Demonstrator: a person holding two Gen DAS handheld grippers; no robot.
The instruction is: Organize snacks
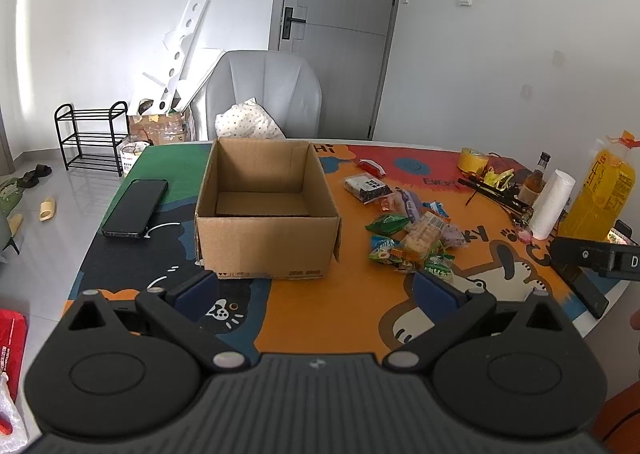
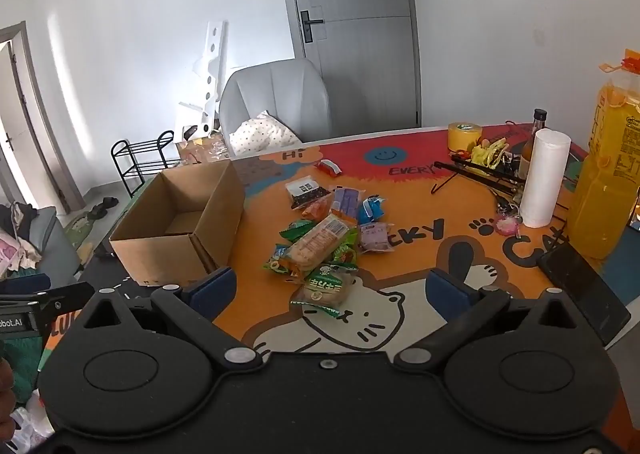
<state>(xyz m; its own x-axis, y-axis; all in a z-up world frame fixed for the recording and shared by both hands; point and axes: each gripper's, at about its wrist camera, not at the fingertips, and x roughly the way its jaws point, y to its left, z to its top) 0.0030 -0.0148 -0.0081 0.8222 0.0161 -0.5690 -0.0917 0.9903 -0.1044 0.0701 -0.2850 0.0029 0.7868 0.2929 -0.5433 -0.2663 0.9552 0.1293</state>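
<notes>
An open, empty cardboard box (image 1: 266, 213) stands on the colourful cartoon table mat; it also shows in the right wrist view (image 2: 180, 225) at the left. A pile of wrapped snacks (image 1: 412, 232) lies to the right of the box, seen closer in the right wrist view (image 2: 324, 242). My left gripper (image 1: 316, 290) is open and empty, held above the table just in front of the box. My right gripper (image 2: 330, 292) is open and empty, just in front of the nearest green snack packet (image 2: 326, 288).
A black phone (image 1: 136, 207) lies left of the box. At the right stand a yellow oil jug (image 2: 612, 173), a white paper roll (image 2: 544, 181), a dark bottle (image 2: 534, 145), yellow tape (image 2: 464, 135) and a black stand (image 2: 584, 290). A grey chair (image 1: 266, 93) is behind the table.
</notes>
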